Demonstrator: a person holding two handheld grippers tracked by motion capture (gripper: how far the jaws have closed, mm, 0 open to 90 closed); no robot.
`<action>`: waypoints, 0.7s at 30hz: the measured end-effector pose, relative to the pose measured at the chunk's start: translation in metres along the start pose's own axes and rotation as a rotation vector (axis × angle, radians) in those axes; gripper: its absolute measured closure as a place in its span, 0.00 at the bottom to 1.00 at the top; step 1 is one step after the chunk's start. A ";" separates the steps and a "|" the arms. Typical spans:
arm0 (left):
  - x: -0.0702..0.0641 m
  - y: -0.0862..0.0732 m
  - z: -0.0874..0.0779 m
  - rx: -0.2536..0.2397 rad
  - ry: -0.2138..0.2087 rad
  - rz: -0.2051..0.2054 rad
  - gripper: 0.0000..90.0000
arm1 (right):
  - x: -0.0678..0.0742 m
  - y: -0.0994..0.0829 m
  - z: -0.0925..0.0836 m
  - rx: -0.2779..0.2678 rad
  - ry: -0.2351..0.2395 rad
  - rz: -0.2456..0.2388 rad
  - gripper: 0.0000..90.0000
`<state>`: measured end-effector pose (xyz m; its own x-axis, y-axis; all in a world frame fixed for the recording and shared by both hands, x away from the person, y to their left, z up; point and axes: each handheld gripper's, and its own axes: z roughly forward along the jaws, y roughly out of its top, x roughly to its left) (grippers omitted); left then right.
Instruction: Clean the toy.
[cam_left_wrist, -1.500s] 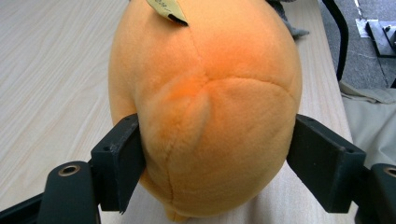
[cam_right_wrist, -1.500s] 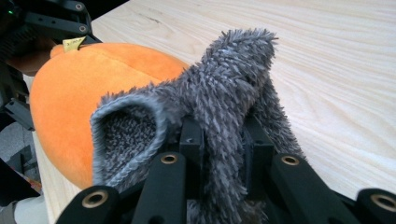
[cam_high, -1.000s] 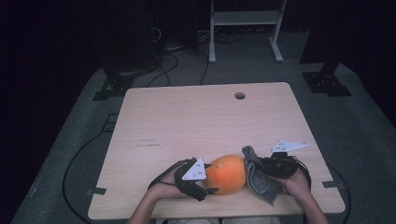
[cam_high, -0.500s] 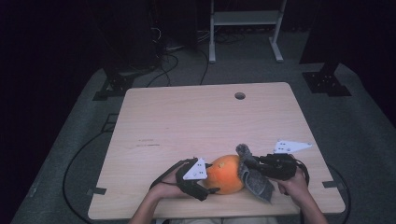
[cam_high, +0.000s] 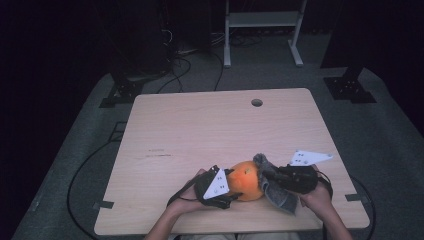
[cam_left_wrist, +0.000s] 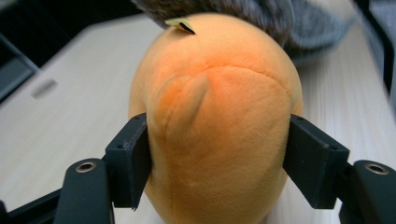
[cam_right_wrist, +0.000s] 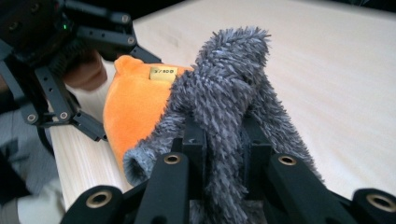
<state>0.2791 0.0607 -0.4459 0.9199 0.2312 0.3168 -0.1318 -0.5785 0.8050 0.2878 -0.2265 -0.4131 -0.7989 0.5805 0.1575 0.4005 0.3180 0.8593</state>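
Note:
An orange plush toy lies near the table's front edge. My left gripper grips it from the left. In the left gripper view the two pads press into the sides of the orange plush toy; the jaws have just been closing on it. My right gripper is shut on a grey fuzzy cloth, which drapes against the toy's right side. In the right gripper view the grey cloth stands bunched between the jaws, with the orange plush toy and the left gripper behind it.
The light wooden table has a small round hole near its far edge. Cables trail over the grey floor at the left. A white frame and dark stands rise beyond the table.
My right gripper has moved a little left and up with the grey cloth, bringing the cloth's upper end over the toy's right side. The left hand has stayed in place.

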 end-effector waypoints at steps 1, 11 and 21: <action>-0.001 0.000 -0.001 -0.002 -0.006 -0.002 0.32 | 0.000 -0.002 0.002 -0.013 0.011 0.011 0.83; -0.001 0.004 -0.002 -0.052 -0.058 -0.065 0.19 | 0.001 0.002 0.008 -0.042 0.022 0.008 0.83; -0.002 0.001 -0.001 -0.051 -0.059 -0.053 0.29 | -0.028 -0.013 0.004 -0.014 0.007 0.137 0.83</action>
<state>0.2768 0.0599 -0.4452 0.9459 0.2132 0.2447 -0.1000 -0.5257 0.8447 0.3066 -0.2436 -0.4304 -0.7404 0.6123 0.2772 0.4995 0.2253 0.8365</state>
